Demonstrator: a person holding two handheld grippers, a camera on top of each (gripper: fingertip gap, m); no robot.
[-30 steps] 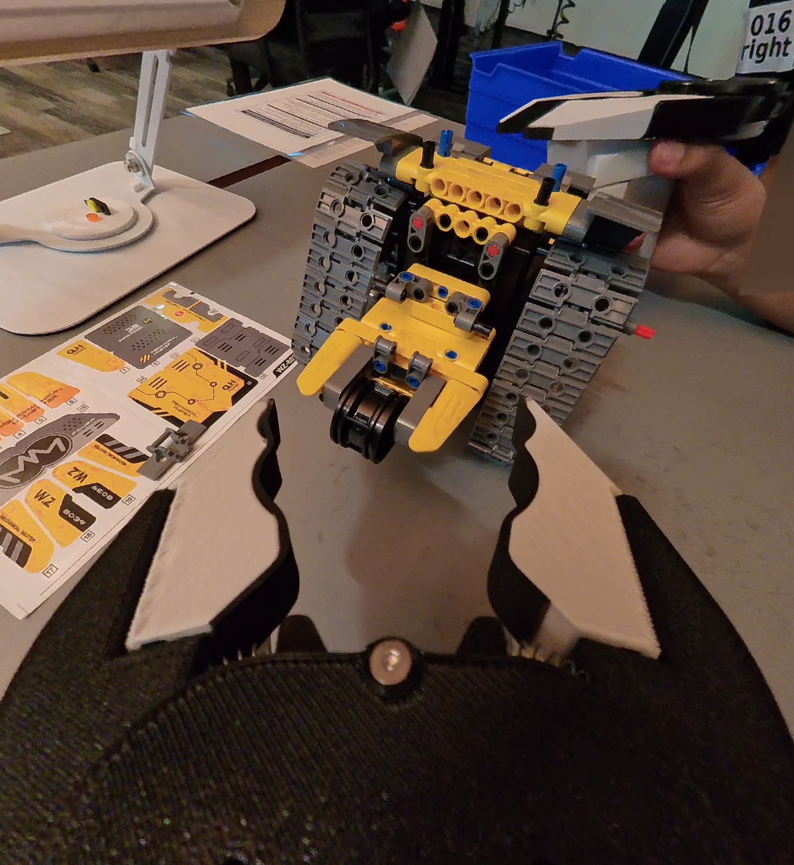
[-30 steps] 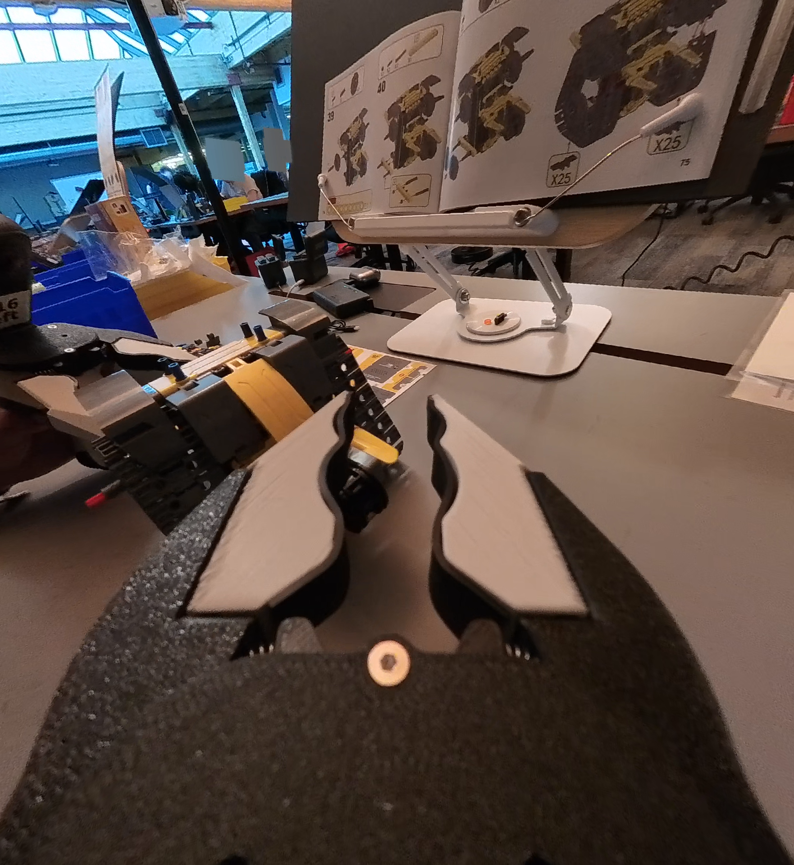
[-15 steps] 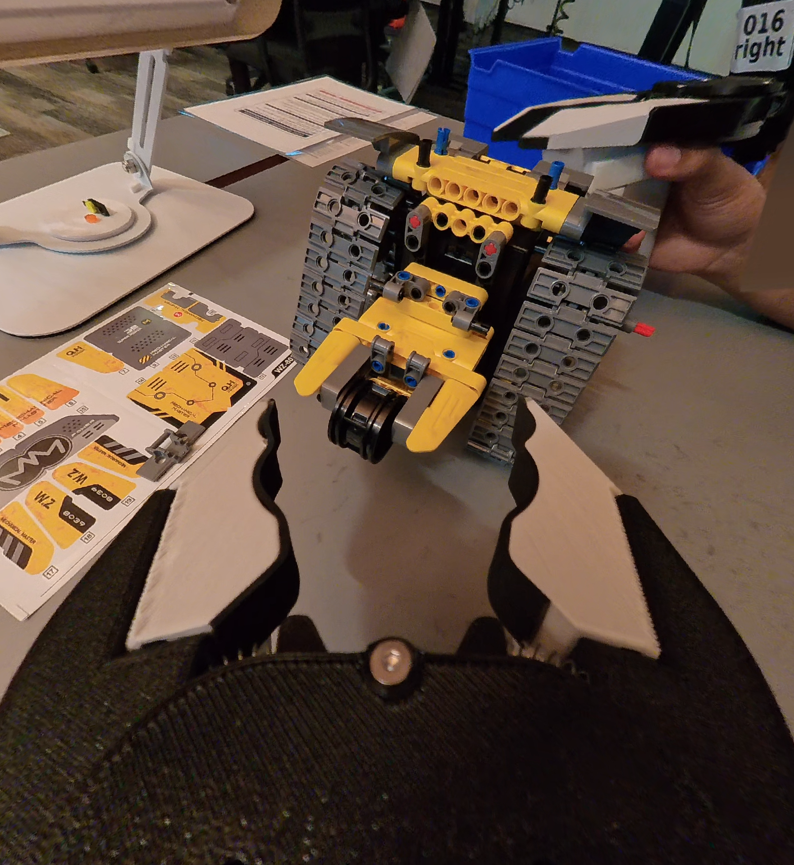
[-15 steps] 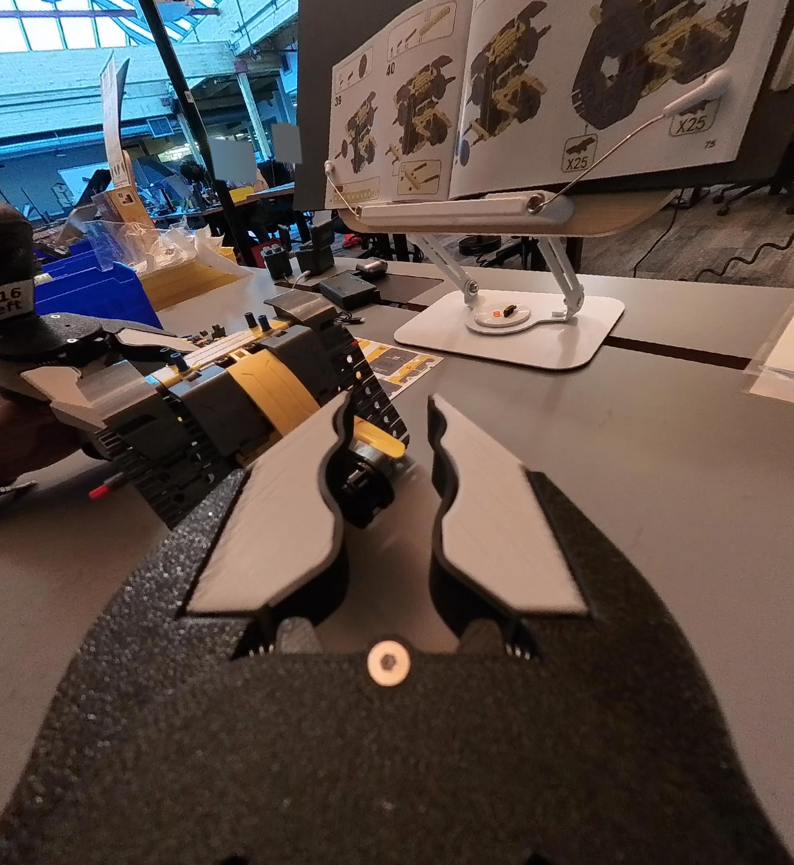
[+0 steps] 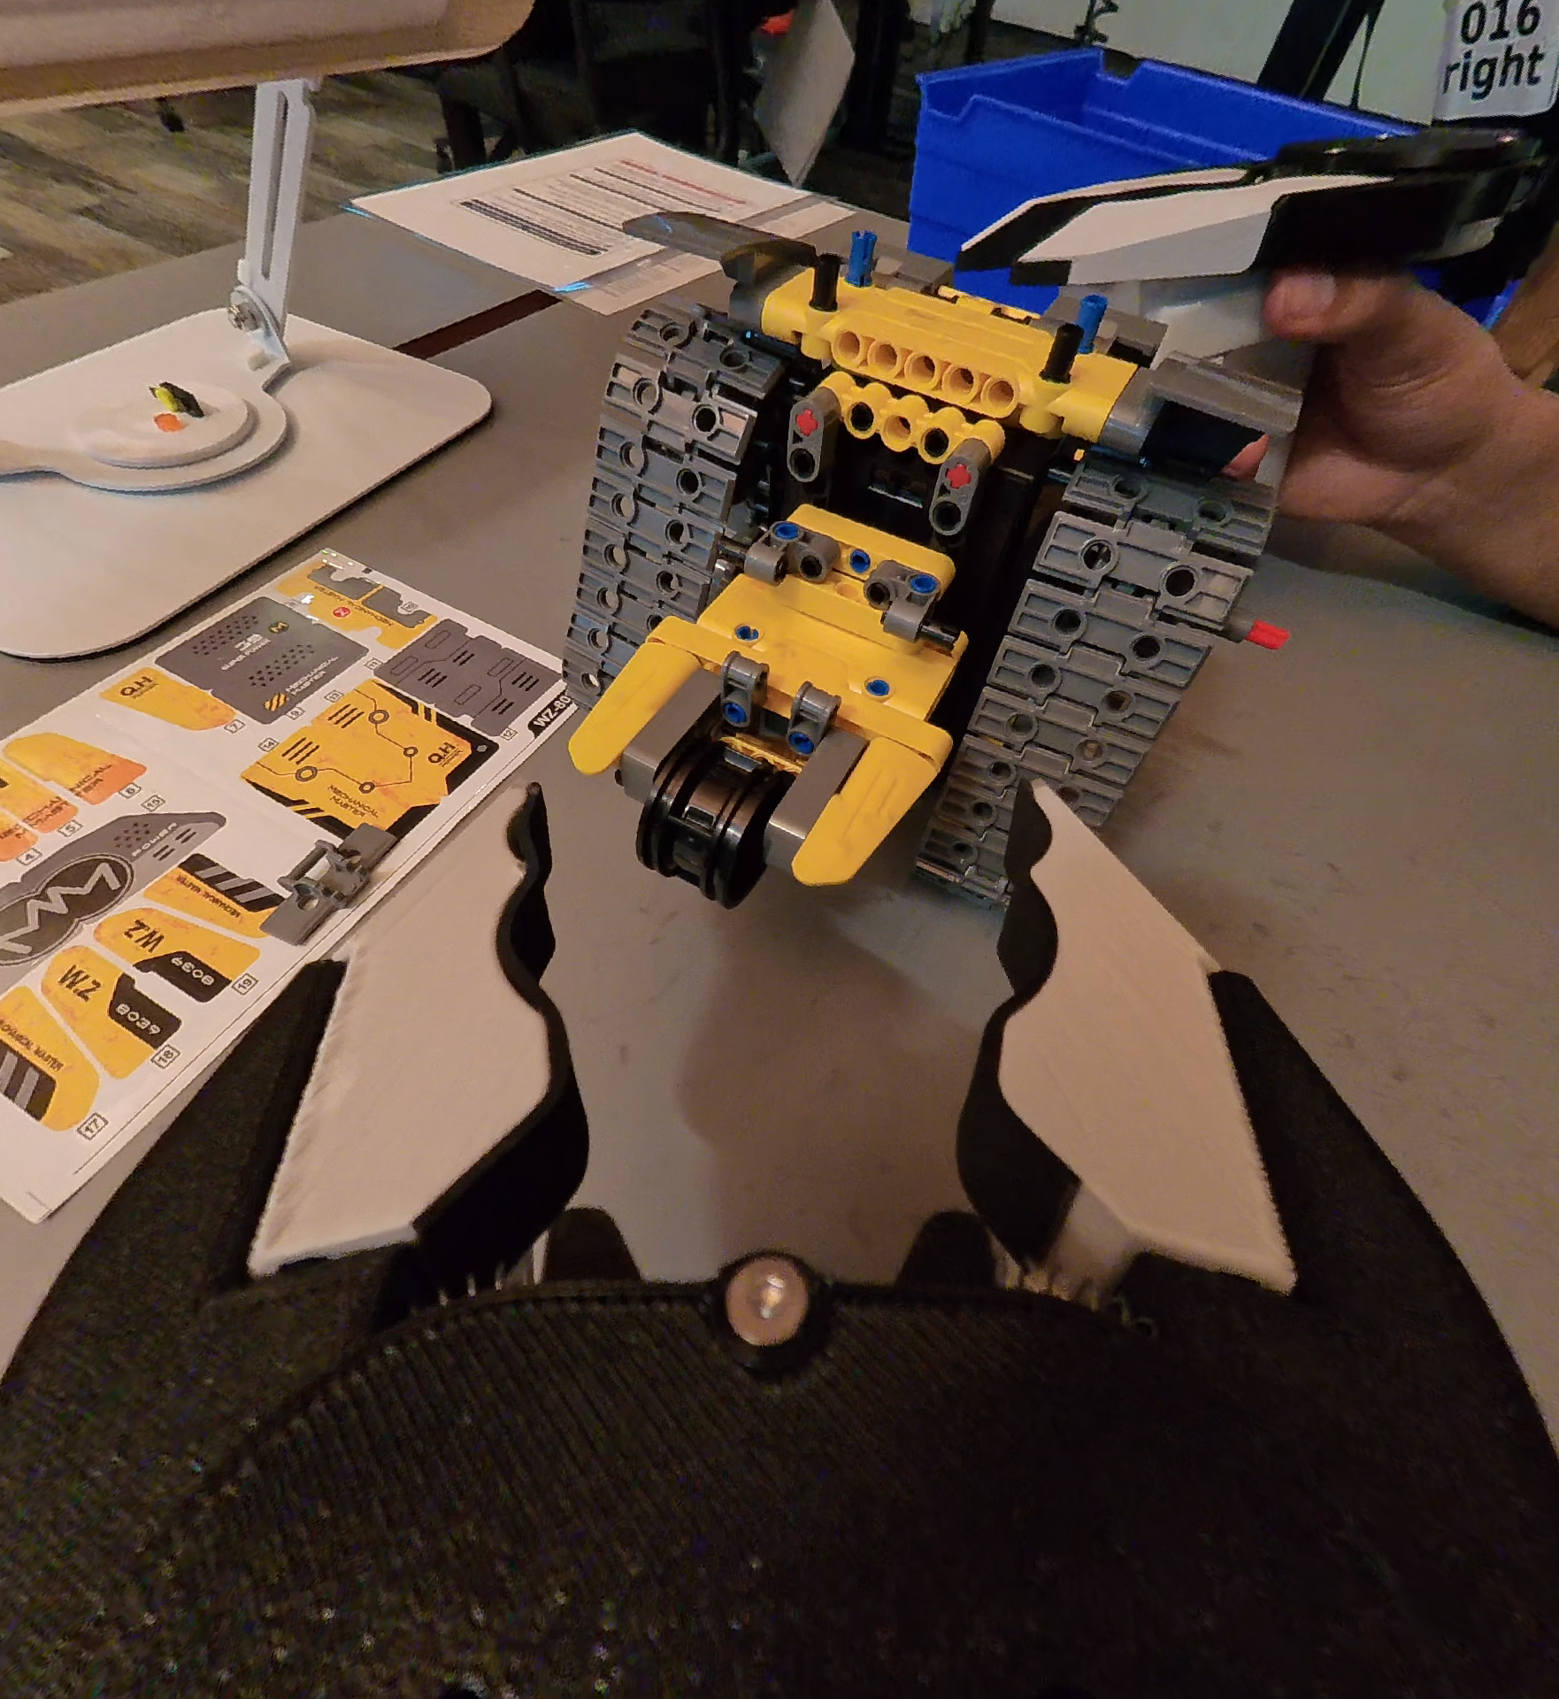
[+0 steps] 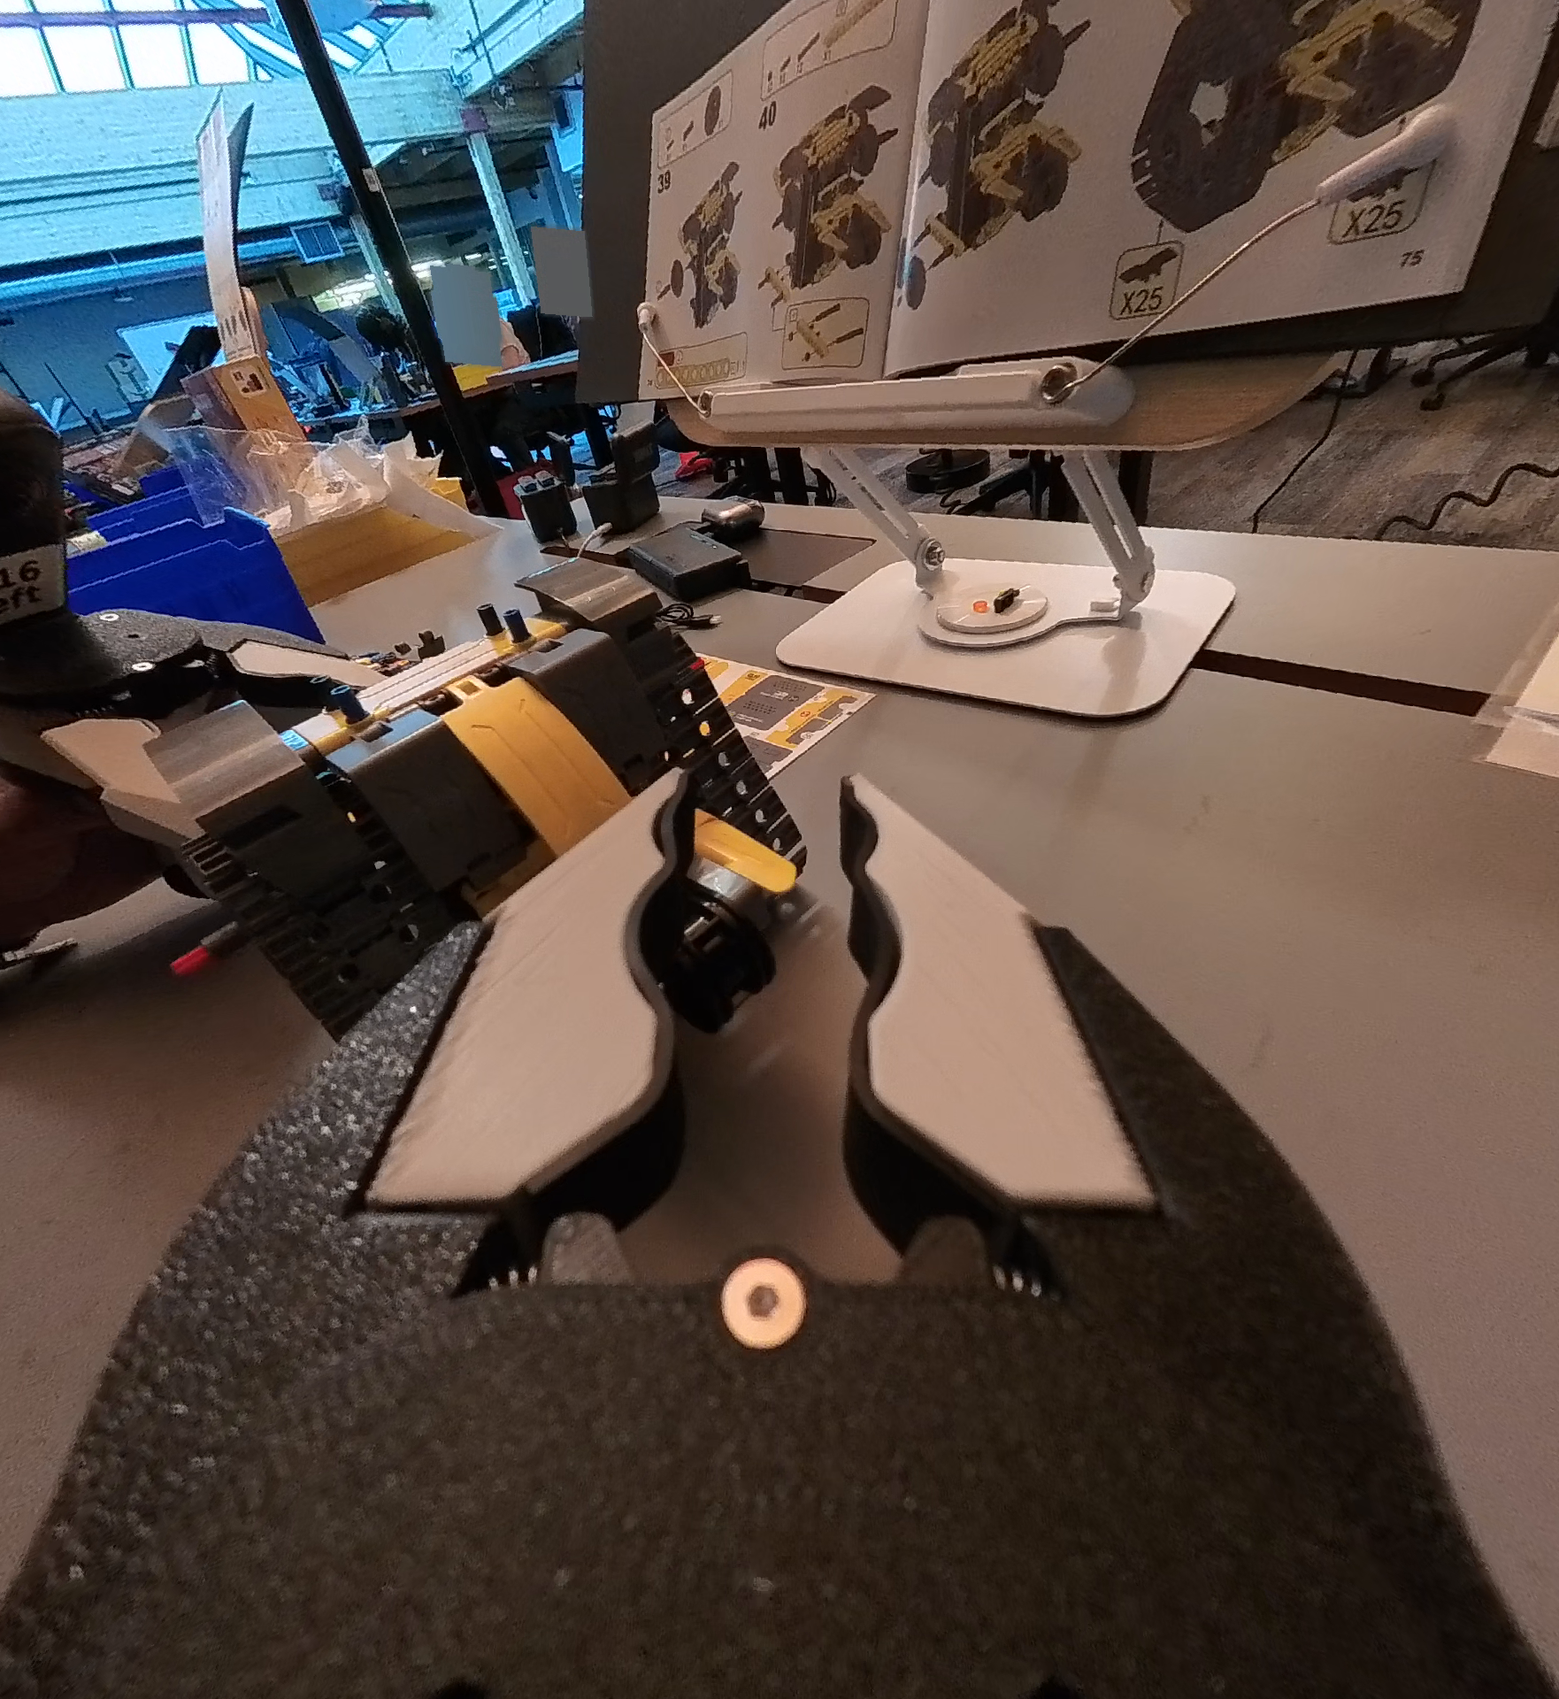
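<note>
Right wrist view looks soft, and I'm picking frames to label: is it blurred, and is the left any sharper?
Right wrist view: the fingers and black wheel are smeared, and the skylights are blown out. Left wrist view: the tracked model is sharp under warm light, with a soft shadow between that view's fingers.
</note>
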